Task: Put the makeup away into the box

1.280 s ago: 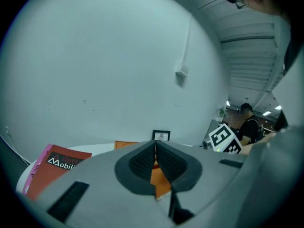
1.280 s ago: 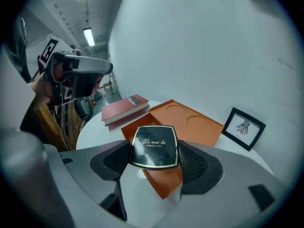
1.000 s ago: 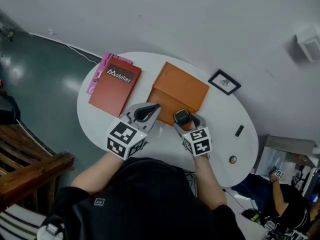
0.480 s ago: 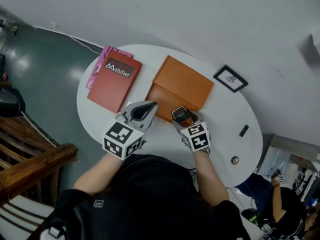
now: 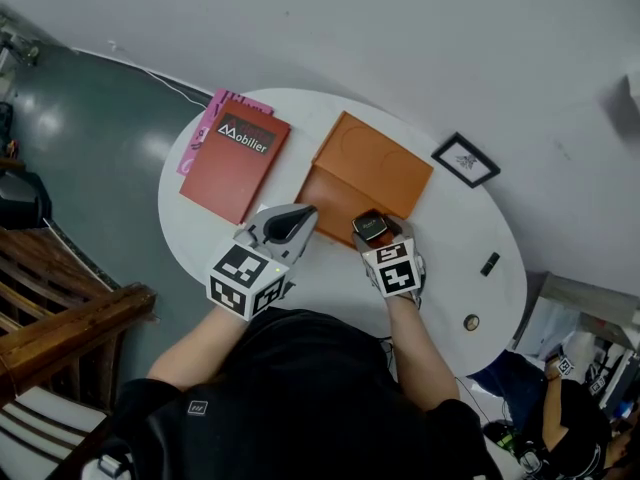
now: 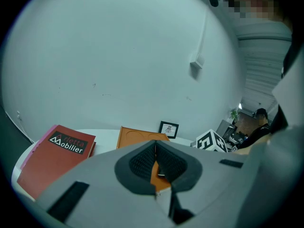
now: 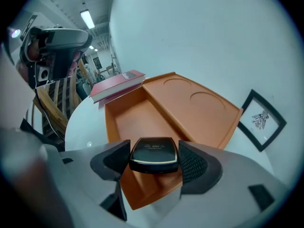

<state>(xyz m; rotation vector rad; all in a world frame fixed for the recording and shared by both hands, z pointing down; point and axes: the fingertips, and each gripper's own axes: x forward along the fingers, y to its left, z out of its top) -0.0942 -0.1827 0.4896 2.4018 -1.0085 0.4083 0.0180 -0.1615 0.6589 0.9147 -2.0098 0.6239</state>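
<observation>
An open orange box [image 5: 335, 193] lies mid-table, its lid [image 5: 375, 163] folded back to the far side. My right gripper [image 5: 376, 230] is shut on a black makeup compact [image 5: 371, 226], which it holds just above the near end of the box. In the right gripper view the compact [image 7: 153, 152] sits flat between the two pads, over the orange box's tray [image 7: 135, 120]. My left gripper [image 5: 308, 214] hovers at the box's near left edge. Its jaws are shut with nothing between them, and in the left gripper view the left gripper [image 6: 155, 161] points toward the box [image 6: 137, 137].
A red book [image 5: 234, 166] lies on a pink booklet [image 5: 203, 134] at the table's left. A small framed picture [image 5: 465, 159] sits beyond the box. A small black item [image 5: 489, 264] and a round one [image 5: 471, 321] lie at the right. A wooden bench [image 5: 60, 338] stands left of the table.
The right gripper with the compact has shifted slightly right along the box's near end. The left gripper has stayed shut in the same place.
</observation>
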